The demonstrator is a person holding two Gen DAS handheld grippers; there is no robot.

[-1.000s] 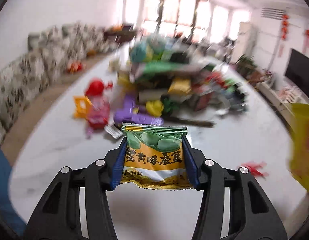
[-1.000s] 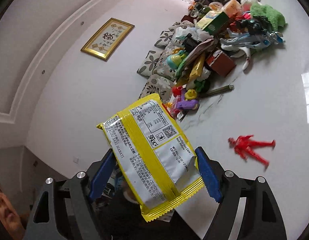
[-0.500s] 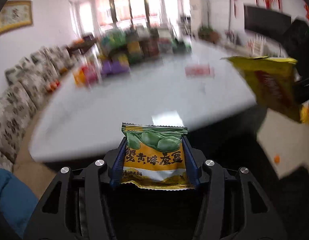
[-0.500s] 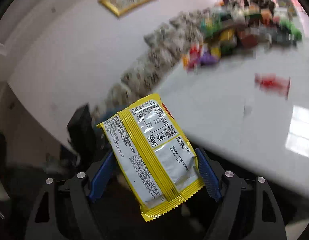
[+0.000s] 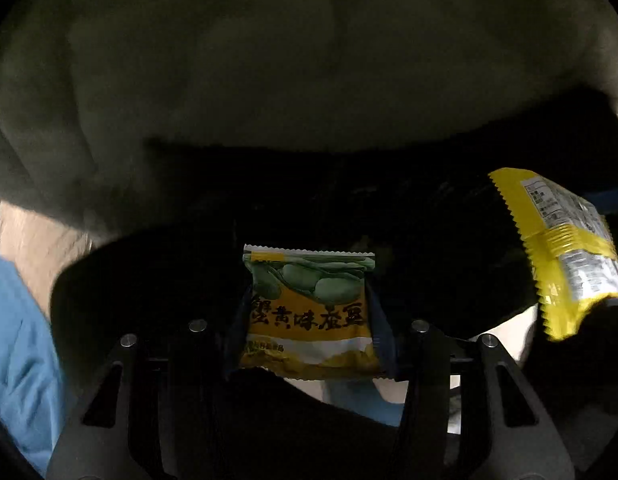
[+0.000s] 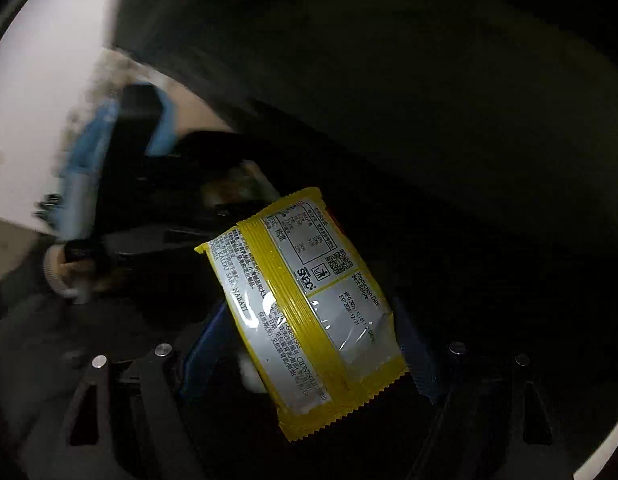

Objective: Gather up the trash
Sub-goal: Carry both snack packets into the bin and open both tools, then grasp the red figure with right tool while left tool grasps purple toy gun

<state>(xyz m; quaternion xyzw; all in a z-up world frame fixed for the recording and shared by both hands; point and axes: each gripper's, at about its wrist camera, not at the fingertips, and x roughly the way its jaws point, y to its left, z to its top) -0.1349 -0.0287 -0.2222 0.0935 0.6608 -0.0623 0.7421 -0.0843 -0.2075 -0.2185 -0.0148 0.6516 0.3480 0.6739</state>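
A dark opening fills the middle of both views, hemmed above by a dim, blurred grey surface and edged by pale strips at the frame corners. The left gripper (image 5: 309, 316) clamps a glossy orange-green snack packet (image 5: 309, 312), upright at lower centre. The right gripper (image 6: 309, 344) clamps a tilted, crinkled yellow wrapper (image 6: 305, 320) with serrated ends.

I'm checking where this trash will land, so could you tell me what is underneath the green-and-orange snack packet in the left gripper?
Beneath the snack packet lies only a dark black space, perhaps a bag; its contents are too dark to see.
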